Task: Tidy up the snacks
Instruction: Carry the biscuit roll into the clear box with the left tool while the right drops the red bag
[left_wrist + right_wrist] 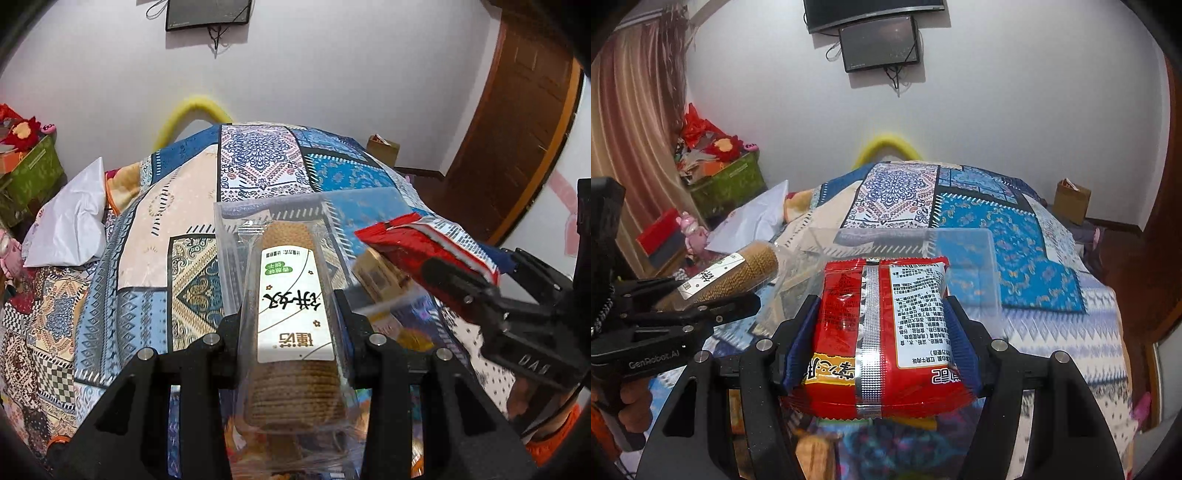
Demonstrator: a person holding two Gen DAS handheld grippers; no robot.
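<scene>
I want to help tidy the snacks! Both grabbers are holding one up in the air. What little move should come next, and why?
Probably lower the right gripper forward and put the red snack bag into the clear plastic box. The box sits open on the patterned cloth straight ahead of it. The left gripper with the cracker pack is held just beside it and can follow.

"GenRobot.AI" on left tool [713, 295] body; Chinese txt on biscuit pack [291, 314] label, unreadable upside-down.

Left claw [288, 317] clamped; right claw [882, 325] likewise
</scene>
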